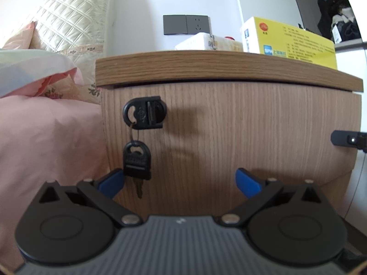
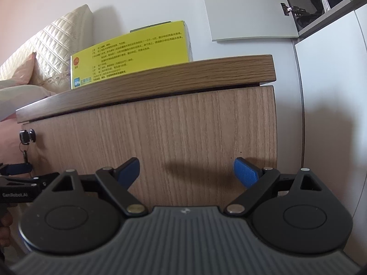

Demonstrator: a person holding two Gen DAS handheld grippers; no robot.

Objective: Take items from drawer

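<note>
Left tongs (image 1: 180, 182) spread wide, empty, close before the drawer front (image 1: 229, 137); key (image 1: 144, 112) in the lock at eleven o'clock, spare key (image 1: 137, 160) dangling beneath. Right tongs (image 2: 186, 171) likewise wide, empty, facing the same panel's right half. Drawer shut, pale wood grain, long axis horizontal. Left nearer the lock.
</note>
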